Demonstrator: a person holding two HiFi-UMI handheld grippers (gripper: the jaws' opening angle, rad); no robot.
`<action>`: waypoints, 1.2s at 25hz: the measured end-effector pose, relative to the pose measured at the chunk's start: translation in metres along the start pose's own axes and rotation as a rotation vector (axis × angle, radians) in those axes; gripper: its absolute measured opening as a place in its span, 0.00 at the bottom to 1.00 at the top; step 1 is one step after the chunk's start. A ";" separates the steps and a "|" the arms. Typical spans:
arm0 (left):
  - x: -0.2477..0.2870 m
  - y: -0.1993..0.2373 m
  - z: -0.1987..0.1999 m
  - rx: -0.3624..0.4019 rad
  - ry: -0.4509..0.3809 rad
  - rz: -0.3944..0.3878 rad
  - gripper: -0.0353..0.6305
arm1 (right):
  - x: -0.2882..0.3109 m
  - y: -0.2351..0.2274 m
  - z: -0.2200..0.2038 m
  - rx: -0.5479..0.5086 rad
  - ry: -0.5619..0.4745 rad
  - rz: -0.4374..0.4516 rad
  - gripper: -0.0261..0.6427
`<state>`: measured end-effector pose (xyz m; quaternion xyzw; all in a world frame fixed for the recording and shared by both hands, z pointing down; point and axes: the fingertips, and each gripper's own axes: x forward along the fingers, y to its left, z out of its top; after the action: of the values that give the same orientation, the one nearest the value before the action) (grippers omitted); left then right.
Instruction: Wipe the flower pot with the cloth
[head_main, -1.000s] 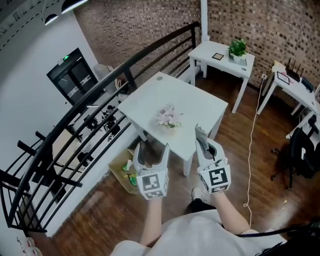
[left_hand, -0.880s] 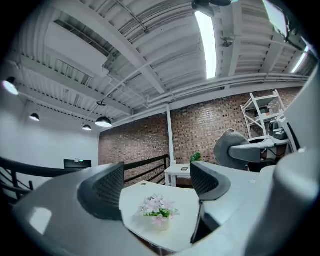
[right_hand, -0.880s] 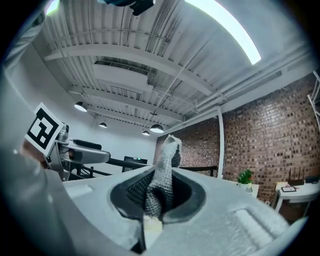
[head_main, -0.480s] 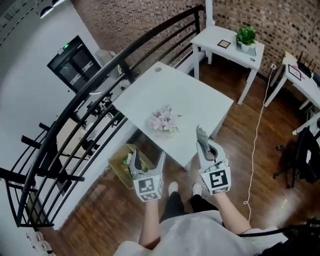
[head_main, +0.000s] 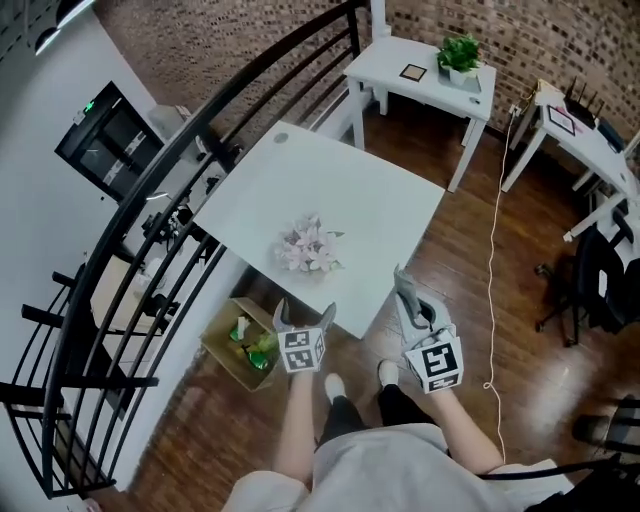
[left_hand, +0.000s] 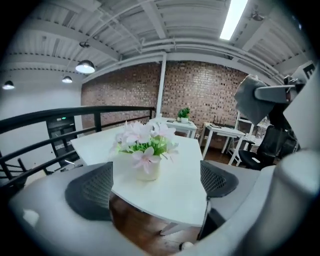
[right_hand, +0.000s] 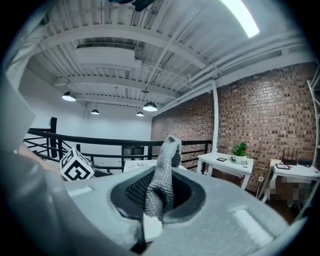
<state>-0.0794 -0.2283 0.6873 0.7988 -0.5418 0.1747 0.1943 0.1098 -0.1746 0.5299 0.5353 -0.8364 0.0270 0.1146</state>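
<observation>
Cloth (right_hand: 162, 175), grey and knitted, stands up out of the right gripper (right_hand: 159, 200), whose jaws are pressed together on its lower end. The left gripper (left_hand: 152, 187) has its jaws opening, wide apart, with nothing gripped. The flower pot (left_hand: 146, 169) shows in the gap but stands beyond on the white table (left_hand: 175, 195), apart from both pads. In the head view the pot, pale and full of pink blossoms, sits upright near the table's near edge, at twelve o'clock from the left gripper. The right gripper is at three o'clock of the left one. A cardboard box (head_main: 235, 345) lies on the wood floor (head_main: 470, 290) at nine o'clock of the left gripper.
</observation>
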 end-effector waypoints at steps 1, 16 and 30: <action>0.013 0.003 -0.010 0.001 0.031 -0.018 0.90 | 0.000 -0.002 -0.005 0.019 0.008 -0.026 0.06; 0.151 0.040 -0.023 -0.021 0.076 -0.020 1.00 | 0.003 0.022 -0.055 0.082 0.144 -0.081 0.06; 0.151 0.031 -0.015 -0.107 0.165 -0.053 0.75 | -0.011 -0.019 -0.053 0.075 0.144 -0.139 0.06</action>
<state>-0.0562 -0.3518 0.7778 0.7843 -0.5113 0.2056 0.2850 0.1398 -0.1645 0.5775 0.5927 -0.7852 0.0885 0.1559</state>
